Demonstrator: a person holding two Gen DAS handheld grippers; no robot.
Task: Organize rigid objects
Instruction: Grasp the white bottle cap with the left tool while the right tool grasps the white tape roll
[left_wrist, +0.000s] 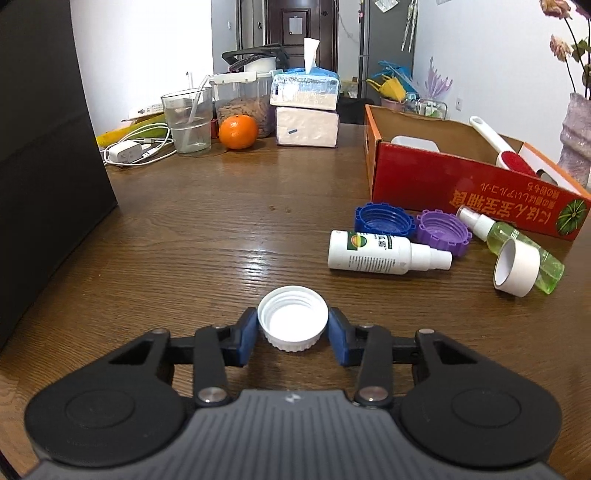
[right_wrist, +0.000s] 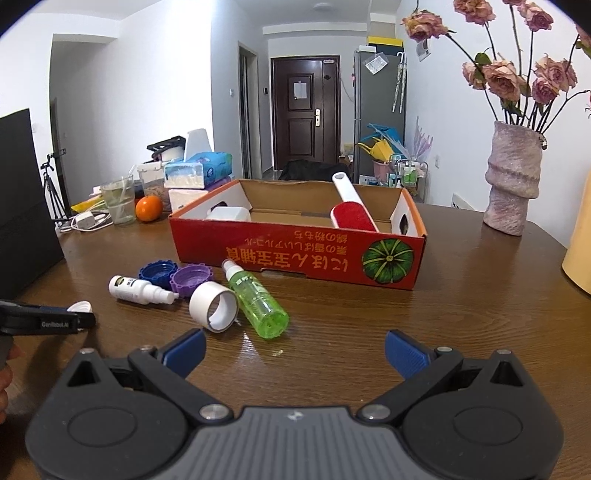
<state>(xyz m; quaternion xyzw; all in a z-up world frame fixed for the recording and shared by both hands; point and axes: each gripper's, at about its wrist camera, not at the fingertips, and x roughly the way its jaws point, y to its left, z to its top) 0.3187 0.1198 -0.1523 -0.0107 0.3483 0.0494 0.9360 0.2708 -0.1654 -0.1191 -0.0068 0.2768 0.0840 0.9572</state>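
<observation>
Between my left tongs (left_wrist: 292, 334) sits the white cap (left_wrist: 292, 323), mouth up, on the table (left_wrist: 207, 229); the blue pads (left_wrist: 248, 334) press its ribbed skirt from both sides, so I hold it firmly, and it seems not yet lifted, though I cannot tell for sure. From this grip the red box (left_wrist: 469, 184) lies ahead and to the right, well apart, its long axis running across my view, its open top facing up; I judge the cap has to travel up, right and forward over the near wall, past the clutter lying between. That clutter: a white spray bottle (left_wrist: 380, 253) on its side, nozzle pointing right; a blue cap (left_wrist: 384, 220) and a purple cap (left_wrist: 443, 230) touching each other just behind it; a green spray bottle (left_wrist: 517, 243) lying slantwise with a tape roll (left_wrist: 517, 269) leaning on it. My right tongs (right_wrist: 295, 350) gape wide and hold nothing; they are nearer the box (right_wrist: 295, 254), the green bottle (right_wrist: 258, 299) and the roll (right_wrist: 214, 306) than my left tongs (right_wrist: 79, 319) are. Inside the box lie a lint brush (right_wrist: 352, 210) and a white block (right_wrist: 229, 214). Writing: the box front carries yellow Japanese print, upside down to me, beside a green pumpkin picture; the left tongs' side reads something like "Cenlibot.AI", too small to be certain; the white bottle's label is too small to read.
</observation>
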